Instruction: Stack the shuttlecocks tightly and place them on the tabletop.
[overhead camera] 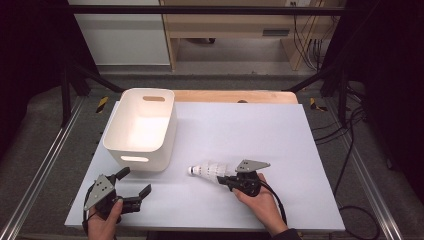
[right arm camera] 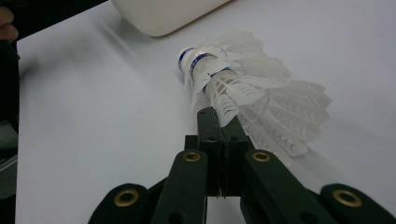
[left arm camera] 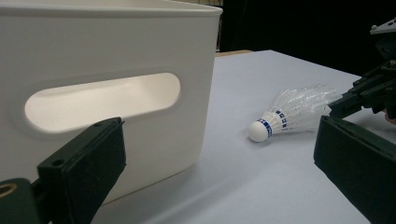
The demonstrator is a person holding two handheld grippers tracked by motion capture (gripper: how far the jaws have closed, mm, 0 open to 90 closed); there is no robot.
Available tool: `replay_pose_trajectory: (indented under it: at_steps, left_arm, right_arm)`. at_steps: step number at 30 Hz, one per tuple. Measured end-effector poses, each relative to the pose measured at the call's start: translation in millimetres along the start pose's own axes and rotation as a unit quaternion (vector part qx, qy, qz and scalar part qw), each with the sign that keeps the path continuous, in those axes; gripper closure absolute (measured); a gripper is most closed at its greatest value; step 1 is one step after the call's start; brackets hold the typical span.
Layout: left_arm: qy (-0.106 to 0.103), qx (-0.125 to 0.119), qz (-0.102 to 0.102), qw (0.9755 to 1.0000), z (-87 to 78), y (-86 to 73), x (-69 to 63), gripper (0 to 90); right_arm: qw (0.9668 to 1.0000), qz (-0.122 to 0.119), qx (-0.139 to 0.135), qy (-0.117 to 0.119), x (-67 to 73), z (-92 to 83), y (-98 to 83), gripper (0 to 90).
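Right hand-held gripper (overhead camera: 226, 179) has its jaws pressed together on the feather skirt of the shuttlecock (overhead camera: 211, 170), which lies on its side on the white surface (overhead camera: 280, 150); its long axis runs away from the jaws, cork tip pointing toward the white bin (overhead camera: 142, 127) standing nearby at the left. Left hand-held gripper (overhead camera: 134, 186) rests nearer that bin with its jaws spread wide and nothing between them, so the carry to the bin likely falls to the right hand.
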State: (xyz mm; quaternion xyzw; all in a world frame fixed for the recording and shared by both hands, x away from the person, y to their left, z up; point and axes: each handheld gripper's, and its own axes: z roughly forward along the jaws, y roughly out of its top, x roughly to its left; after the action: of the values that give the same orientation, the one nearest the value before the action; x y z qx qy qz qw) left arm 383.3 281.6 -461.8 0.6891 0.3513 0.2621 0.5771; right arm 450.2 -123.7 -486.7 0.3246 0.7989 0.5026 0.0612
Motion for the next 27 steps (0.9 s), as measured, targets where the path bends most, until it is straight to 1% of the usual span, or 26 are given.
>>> replay_pose_trajectory:
  at_steps: [9,15,19,27]
  left_arm:
    - [0.000,0.001,0.000,1.0000,0.1,-0.1,-0.1,2.0]
    - [-0.001,0.002,0.002,1.0000,0.2,0.0,-0.4,2.0]
    - [-0.001,0.002,0.001,1.0000,0.2,0.0,-0.2,2.0]
    - [-0.001,0.001,0.001,1.0000,0.0,0.1,-0.2,2.0]
  right_arm:
    - [1.0000,-0.001,0.002,-0.001,-0.3,0.1,-0.3,88.5]
    - [1.0000,0.002,0.002,-0.002,-0.3,-0.2,-0.5,84.5]
    - [1.0000,0.003,-0.004,-0.004,-0.2,-1.2,-0.2,81.7]
    - [0.9999,0.004,-0.001,-0.010,-1.0,-2.6,-1.1,75.2]
